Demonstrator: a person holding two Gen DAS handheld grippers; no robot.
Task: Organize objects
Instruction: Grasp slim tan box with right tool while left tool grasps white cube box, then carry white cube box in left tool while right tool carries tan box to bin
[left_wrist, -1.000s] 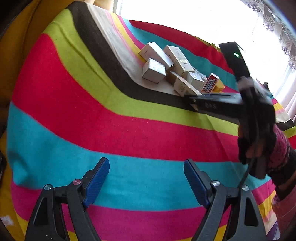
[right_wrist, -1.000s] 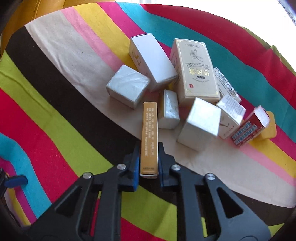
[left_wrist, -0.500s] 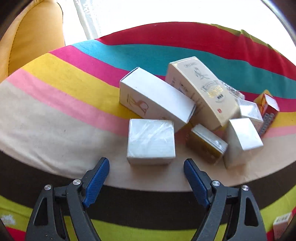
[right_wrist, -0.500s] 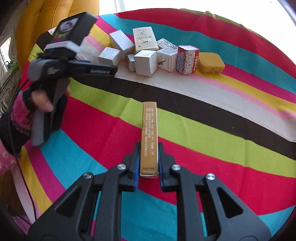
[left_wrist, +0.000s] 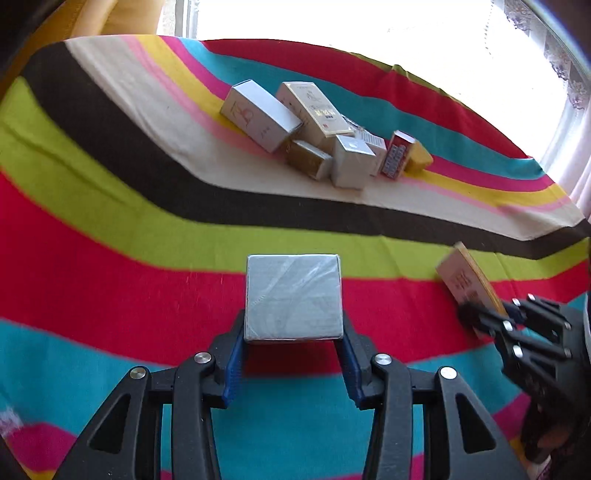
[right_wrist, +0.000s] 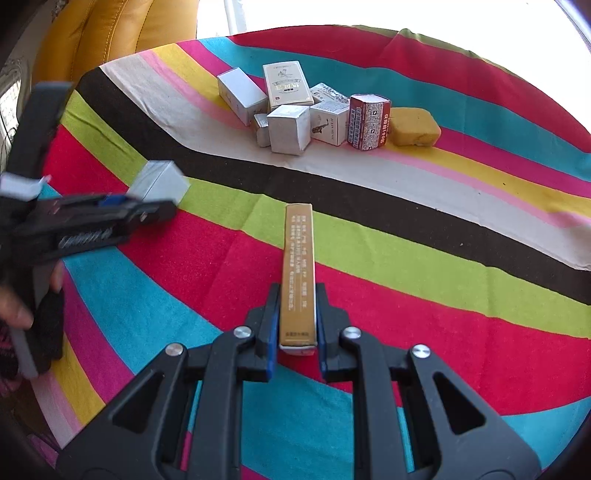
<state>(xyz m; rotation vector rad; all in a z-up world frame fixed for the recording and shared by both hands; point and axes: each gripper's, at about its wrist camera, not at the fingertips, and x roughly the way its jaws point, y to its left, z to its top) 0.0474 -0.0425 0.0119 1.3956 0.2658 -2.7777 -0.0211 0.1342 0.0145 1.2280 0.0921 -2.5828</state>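
Above a striped cloth (left_wrist: 110, 229) of red, lime, teal and brown bands, two handheld grippers each carry a box clear of the pile. From the left wrist view, the left gripper (left_wrist: 292, 343) clamps a silver box (left_wrist: 293, 297) wrapped in clear film, its blue pads (left_wrist: 233, 363) pressing on the box's two sides; its jaws have just been closing, and the box now sits squarely between them over the red stripe. From the right wrist view, the right gripper (right_wrist: 297, 334) is closed tight on a slim gold box (right_wrist: 298, 273), held by its near end with its length pointing away toward the lime stripe. The same gold box shows at the right edge of the left wrist view, blurred, with the other gripper's black frame behind it. At the left of the right wrist view, a person's hand (right_wrist: 22, 306) grasps the handle of the left gripper, the silver box at its tip.

Well apart from both grippers, the rest of the boxes cluster on the cream stripe: a white box (right_wrist: 241, 94), a tall cream box (right_wrist: 286, 84) leaning among them, a silver cube (right_wrist: 289, 128), a white printed box (right_wrist: 330, 122), a red carton (right_wrist: 370, 122) and, just beside it, a yellow sponge (right_wrist: 415, 126). A yellow cushion (right_wrist: 110, 33) lies beyond the cloth's far edge.
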